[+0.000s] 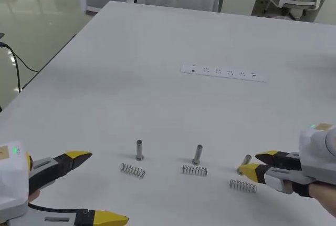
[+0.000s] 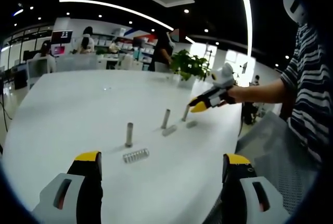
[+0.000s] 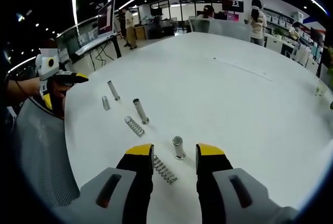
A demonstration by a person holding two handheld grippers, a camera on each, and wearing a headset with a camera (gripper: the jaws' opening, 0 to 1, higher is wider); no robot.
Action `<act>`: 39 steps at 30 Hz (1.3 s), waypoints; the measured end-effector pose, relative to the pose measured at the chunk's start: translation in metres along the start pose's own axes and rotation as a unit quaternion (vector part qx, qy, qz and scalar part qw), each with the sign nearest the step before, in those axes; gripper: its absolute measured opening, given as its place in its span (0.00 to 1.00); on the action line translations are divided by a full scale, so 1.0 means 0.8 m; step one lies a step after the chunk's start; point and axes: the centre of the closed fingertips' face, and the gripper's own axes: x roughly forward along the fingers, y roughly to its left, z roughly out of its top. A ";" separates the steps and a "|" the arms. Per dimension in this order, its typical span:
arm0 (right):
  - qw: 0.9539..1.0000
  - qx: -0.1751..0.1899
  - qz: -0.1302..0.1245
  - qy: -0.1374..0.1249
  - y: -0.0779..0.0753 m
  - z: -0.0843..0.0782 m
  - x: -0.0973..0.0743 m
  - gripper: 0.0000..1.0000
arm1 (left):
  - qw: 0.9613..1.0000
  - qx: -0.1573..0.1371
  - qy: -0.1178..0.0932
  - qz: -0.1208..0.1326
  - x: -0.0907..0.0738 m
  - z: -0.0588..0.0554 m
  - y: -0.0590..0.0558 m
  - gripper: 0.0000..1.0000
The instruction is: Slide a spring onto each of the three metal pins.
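Springs aren't on anything yet; each lies flat on the counter just in front of its own upright pin. My right tool is spread, with the end pin right of the middle pin just at its tips, untouched. I'm probably starting that pair first. My left tool hangs wide apart, well left of the middle pin, out of the way.

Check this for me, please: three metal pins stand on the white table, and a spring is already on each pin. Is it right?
Not quite. The pins stand on the table, but the springs lie flat beside them, not on them; the head view shows it.
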 end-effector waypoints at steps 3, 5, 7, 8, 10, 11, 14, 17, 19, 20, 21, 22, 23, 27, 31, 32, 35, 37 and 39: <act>1.000 -0.001 0.001 0.000 0.001 0.000 -0.001 0.31 | 1.000 0.001 0.001 0.000 0.000 0.000 0.000 0.93; 1.000 -0.001 0.002 0.000 0.001 -0.001 -0.003 0.32 | 1.000 0.000 0.000 0.000 0.000 0.001 0.000 0.93; 1.000 -0.003 0.002 0.001 0.001 -0.001 -0.004 0.33 | 1.000 0.000 0.001 -0.001 0.000 0.000 0.000 0.93; 1.000 -0.005 0.002 0.002 0.000 -0.002 -0.004 0.33 | 1.000 0.000 0.002 -0.002 0.000 0.000 0.000 0.93; 1.000 -0.006 0.003 0.002 0.001 -0.003 -0.005 0.34 | 1.000 0.000 0.002 -0.002 -0.001 -0.001 0.000 0.93; 1.000 -0.008 0.003 0.004 0.001 -0.003 -0.006 0.34 | 1.000 -0.001 0.003 -0.002 -0.001 -0.001 0.000 0.93; 1.000 -0.015 0.005 0.007 0.001 -0.005 -0.007 0.35 | 1.000 -0.003 0.002 -0.002 -0.001 0.000 0.000 0.93; 0.999 -0.031 0.006 0.016 0.000 -0.008 -0.009 0.37 | 1.000 0.000 0.004 -0.002 -0.001 0.000 0.000 0.93; 0.999 -0.040 0.007 0.020 0.000 -0.009 -0.010 0.38 | 1.000 -0.001 0.004 -0.002 -0.001 0.001 0.000 0.93; 0.999 -0.047 0.008 0.022 0.001 -0.010 -0.010 0.39 | 1.000 -0.001 0.004 -0.002 -0.002 0.001 0.001 0.93; 0.998 -0.050 0.010 0.023 0.002 -0.011 -0.011 0.39 | 1.000 0.000 0.004 -0.002 -0.002 0.001 0.001 0.93; 0.998 -0.058 0.013 0.027 0.004 -0.012 -0.011 0.39 | 1.000 0.000 0.004 -0.002 -0.002 0.002 0.001 0.93; 0.998 -0.062 0.014 0.029 0.005 -0.013 -0.012 0.39 | 1.000 0.000 0.003 -0.002 -0.002 0.002 0.001 0.93; 0.996 -0.079 0.021 0.038 0.008 -0.016 -0.013 0.39 | 1.000 0.002 0.003 -0.002 -0.001 0.004 0.002 0.94; 0.992 -0.116 0.027 0.047 0.013 -0.017 -0.016 0.39 | 1.000 0.004 0.003 -0.003 0.000 0.006 0.003 0.93; 0.991 -0.123 0.028 0.050 0.014 -0.018 -0.016 0.39 | 1.000 0.004 0.003 -0.004 0.000 0.006 0.003 0.93; 0.985 -0.153 0.029 0.068 0.015 -0.024 -0.017 0.38 | 1.000 0.003 0.003 -0.004 0.001 0.006 0.003 0.93; 0.982 -0.172 0.031 0.075 0.015 -0.028 -0.017 0.38 | 1.000 0.003 0.003 -0.004 0.001 0.006 0.003 0.93; 0.980 -0.181 0.034 0.081 0.016 -0.031 -0.018 0.38 | 1.000 0.002 0.004 -0.004 0.000 0.005 0.003 0.93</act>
